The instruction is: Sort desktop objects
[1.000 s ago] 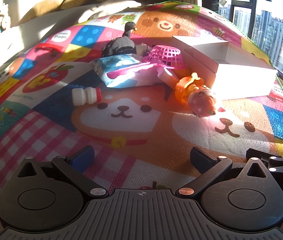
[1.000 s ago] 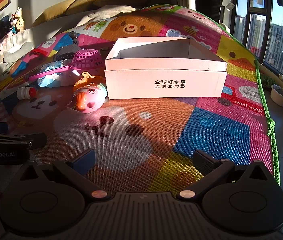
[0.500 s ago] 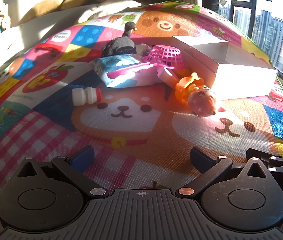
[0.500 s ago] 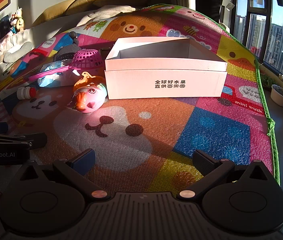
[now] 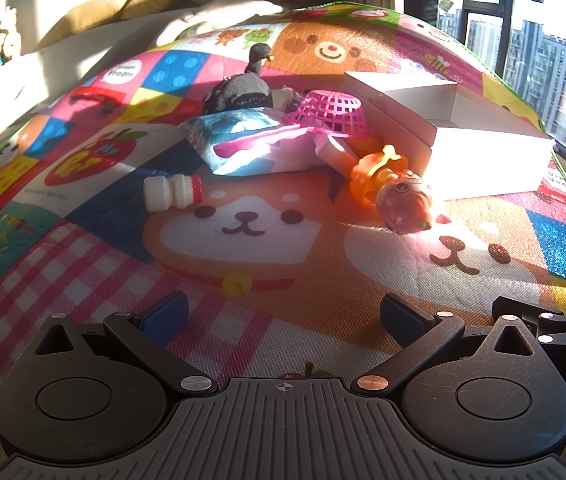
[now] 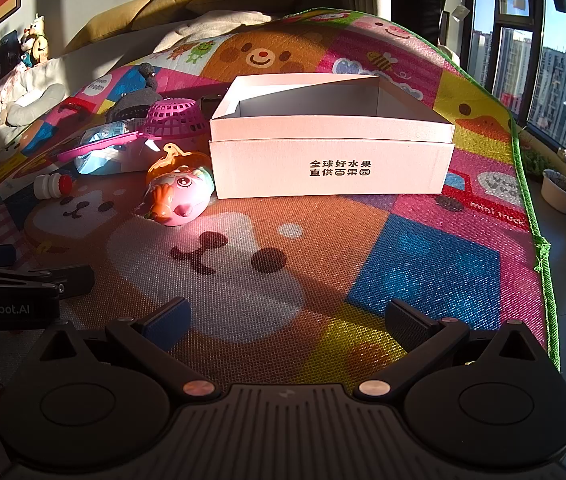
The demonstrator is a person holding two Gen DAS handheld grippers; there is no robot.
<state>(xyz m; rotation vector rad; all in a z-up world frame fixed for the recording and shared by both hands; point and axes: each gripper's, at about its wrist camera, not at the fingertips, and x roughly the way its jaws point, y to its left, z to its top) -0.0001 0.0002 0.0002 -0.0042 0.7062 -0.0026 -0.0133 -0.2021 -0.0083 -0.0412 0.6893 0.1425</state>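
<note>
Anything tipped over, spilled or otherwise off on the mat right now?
Yes. The pink basket sits upside down atop the pile left of the white box. The small white bottle and the fish toy lie on their sides. No spill visible.

Play mat (image 6: 423,264): multicolour patchwork w/ orange cartoon bears, pink-white gingham, blue, yellow & pink squares, green edging. Box (image 6: 331,160): white, black printed characters on front. Basket (image 5: 333,114): pink mesh. Fish toy (image 6: 179,196): pink body, orange trim. Small bottle (image 5: 173,192): white w/ red cap. Plush (image 5: 243,88): dark grey/black. Pouch (image 5: 251,144): light blue & white, magenta stripe.
</note>
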